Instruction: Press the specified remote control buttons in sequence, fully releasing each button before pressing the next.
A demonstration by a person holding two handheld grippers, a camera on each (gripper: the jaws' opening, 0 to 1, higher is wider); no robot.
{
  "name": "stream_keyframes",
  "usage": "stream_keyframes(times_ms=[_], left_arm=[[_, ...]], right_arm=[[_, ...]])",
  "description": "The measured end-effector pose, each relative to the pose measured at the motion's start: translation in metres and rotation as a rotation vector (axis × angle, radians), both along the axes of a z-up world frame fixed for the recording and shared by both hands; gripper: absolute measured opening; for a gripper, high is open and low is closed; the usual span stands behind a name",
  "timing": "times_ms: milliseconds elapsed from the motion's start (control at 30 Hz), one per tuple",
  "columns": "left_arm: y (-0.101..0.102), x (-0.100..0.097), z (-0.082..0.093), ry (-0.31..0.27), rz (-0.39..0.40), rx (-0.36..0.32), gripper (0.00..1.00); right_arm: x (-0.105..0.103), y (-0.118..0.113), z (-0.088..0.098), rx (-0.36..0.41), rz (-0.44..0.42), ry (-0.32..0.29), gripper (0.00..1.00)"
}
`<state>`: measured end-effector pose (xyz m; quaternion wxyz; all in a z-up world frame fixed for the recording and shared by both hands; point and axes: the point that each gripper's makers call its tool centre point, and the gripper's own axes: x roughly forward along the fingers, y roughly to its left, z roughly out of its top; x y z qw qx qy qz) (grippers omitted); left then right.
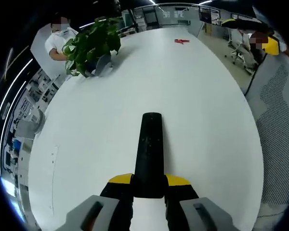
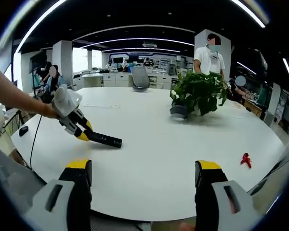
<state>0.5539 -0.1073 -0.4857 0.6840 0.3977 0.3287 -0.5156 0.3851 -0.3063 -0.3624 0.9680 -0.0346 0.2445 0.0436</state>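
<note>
Left gripper (image 1: 149, 185) has its yellow-tipped jaws pinched on the near end of one long black plastic remote control (image 1: 150, 149), which juts straight forward from between them, above the big white oval table (image 1: 111, 130). In the right gripper view that same left gripper (image 2: 83, 133) comes in from the left, held by a person's bare arm (image 2: 17, 98), and the remote control (image 2: 105, 139) slants out of it low toward the table (image 2: 149, 163); whether its far tip touches the top I cannot tell. Right gripper (image 2: 143, 179) sits spread wide, nothing between its jaws, well apart from the remote.

Count on the table: one remote, one leafy green potted plant (image 1: 90, 45), one small red object (image 1: 181, 41) near the far edge. The plant (image 2: 198, 91) and red object (image 2: 245, 160) show from the right too. One person in a white shirt (image 2: 209, 55) stands behind the plant.
</note>
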Motion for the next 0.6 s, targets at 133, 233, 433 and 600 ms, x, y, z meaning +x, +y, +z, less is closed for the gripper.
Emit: stream_keyframes(times_ms=[133, 233, 433, 600], left_arm=[[0.000, 0.010, -0.006, -0.001, 0.013, 0.003, 0.23], [-0.003, 0.015, -0.009, -0.005, 0.007, 0.014, 0.24], [-0.003, 0.023, -0.019, -0.035, -0.051, 0.083, 0.24], [-0.001, 0.033, -0.025, -0.041, -0.074, 0.120, 0.24]], right_arm=[[0.000, -0.001, -0.001, -0.008, -0.003, 0.002, 0.93], [0.000, -0.001, -0.003, -0.011, -0.001, 0.012, 0.92], [0.000, -0.003, -0.005, -0.019, -0.009, 0.021, 0.92], [0.000, -0.004, -0.007, -0.024, -0.010, 0.031, 0.91]])
